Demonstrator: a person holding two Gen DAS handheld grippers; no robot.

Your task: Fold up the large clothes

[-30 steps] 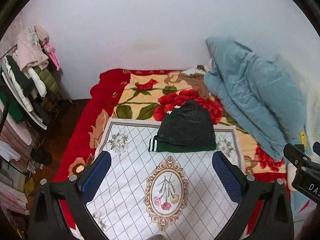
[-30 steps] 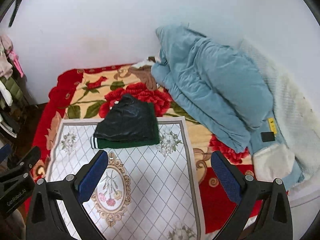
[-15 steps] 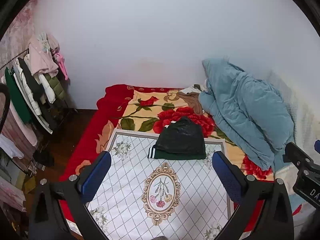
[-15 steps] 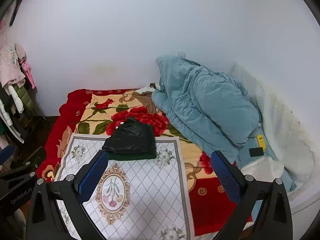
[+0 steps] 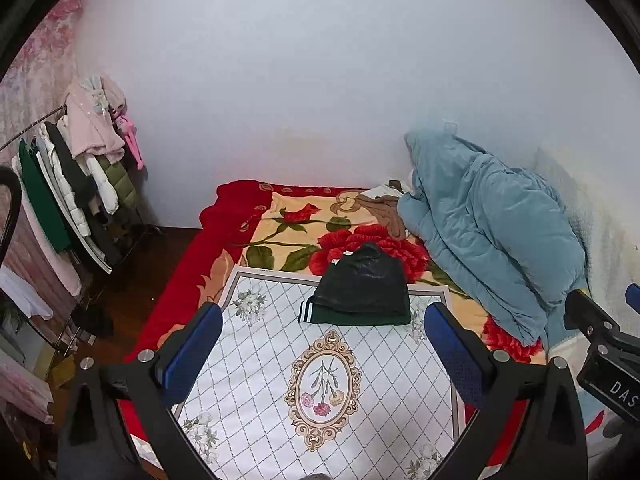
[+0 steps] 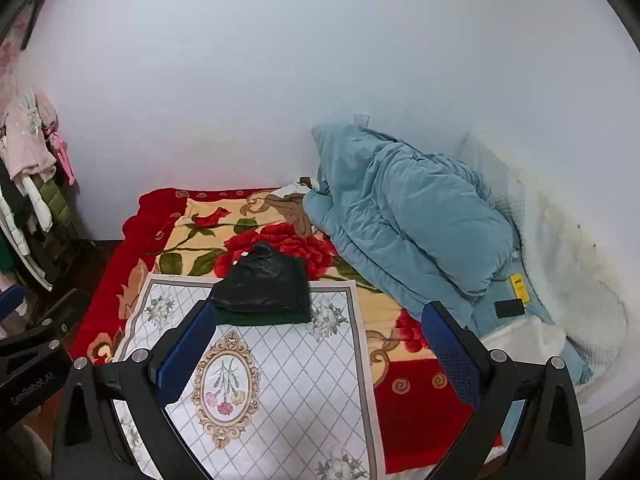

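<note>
A folded black garment (image 5: 362, 280) lies on a folded dark green garment with white cuff stripes (image 5: 352, 316), at the far edge of a white patterned mat (image 5: 332, 380) on the bed. The stack also shows in the right wrist view (image 6: 262, 284). My left gripper (image 5: 324, 344) is open and empty, held well above and short of the stack. My right gripper (image 6: 316, 344) is open and empty, likewise back from the stack. The right gripper's body shows at the right edge of the left wrist view (image 5: 604, 344).
The bed has a red floral blanket (image 5: 280, 228). A bunched blue duvet (image 5: 492, 232) lies at the right against the wall. A rack of hanging clothes (image 5: 72, 184) stands left of the bed. A black and a yellow object (image 6: 514, 300) lie by the duvet.
Both grippers have pulled back and up from the bed, so the stack and mat look smaller and more wall shows. Both stayed open. The folded stack has not moved.
</note>
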